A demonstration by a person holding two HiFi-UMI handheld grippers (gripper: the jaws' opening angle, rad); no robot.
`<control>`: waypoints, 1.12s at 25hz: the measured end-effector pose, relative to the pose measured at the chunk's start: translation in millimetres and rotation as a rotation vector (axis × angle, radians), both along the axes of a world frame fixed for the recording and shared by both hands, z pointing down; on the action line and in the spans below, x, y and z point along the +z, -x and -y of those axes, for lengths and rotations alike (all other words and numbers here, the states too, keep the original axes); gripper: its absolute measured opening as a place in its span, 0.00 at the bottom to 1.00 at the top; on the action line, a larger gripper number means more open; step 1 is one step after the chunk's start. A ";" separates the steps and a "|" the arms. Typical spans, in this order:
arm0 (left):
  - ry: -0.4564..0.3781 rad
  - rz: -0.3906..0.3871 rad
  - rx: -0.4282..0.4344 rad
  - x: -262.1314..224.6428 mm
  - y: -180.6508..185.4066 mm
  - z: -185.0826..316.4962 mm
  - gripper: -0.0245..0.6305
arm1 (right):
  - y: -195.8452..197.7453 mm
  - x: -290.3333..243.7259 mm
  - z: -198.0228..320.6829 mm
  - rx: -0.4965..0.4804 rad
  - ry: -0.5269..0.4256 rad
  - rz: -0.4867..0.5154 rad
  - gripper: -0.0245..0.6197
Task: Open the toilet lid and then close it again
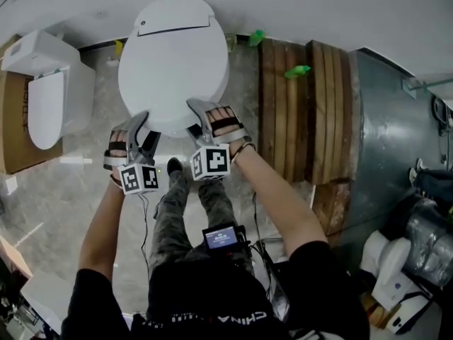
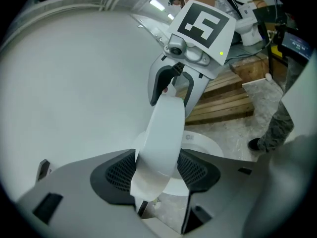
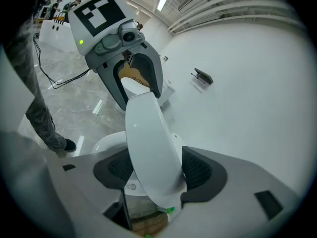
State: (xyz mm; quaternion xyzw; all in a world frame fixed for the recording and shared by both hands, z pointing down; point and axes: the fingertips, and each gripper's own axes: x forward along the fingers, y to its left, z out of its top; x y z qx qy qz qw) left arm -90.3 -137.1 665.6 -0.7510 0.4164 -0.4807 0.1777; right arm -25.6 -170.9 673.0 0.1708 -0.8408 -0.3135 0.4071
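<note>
A person is standing in front of a white toilet, with the toilet lid (image 1: pixel 173 66) just ahead of their feet on the stone-patterned floor (image 1: pixel 78 190). The left hand-held gripper (image 1: pixel 139 122) is clamping the front rim of the lid on its left side, and the right hand-held gripper (image 1: pixel 203 113) is clamping the same rim just beside it on the right. In both gripper views the white edge of the lid is filling the gap between the dark ribbed pads and touching them on either side. Beneath that edge the toilet seat (image 2: pixel 203 145) is showing, so the front of the lid is sitting clear of the seat and tilting rather than lying flat. Each gripper view is also catching the other hand-held gripper across the lid, its marker cube (image 1: pixel 211 161) facing up. A second white toilet (image 1: pixel 46 91) is standing well apart at the left, and stacked wooden planks (image 1: pixel 297 112) with a green object (image 1: pixel 297 70) on top are lying to the right of the toilet. A small lit screen (image 1: pixel 221 236) is hanging at the person's waist.
</note>
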 end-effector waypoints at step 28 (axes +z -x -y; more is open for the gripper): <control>-0.091 0.033 0.058 262.0 -23.2 -63.2 0.48 | -22.2 259.0 -65.5 -0.086 -0.184 -0.037 0.54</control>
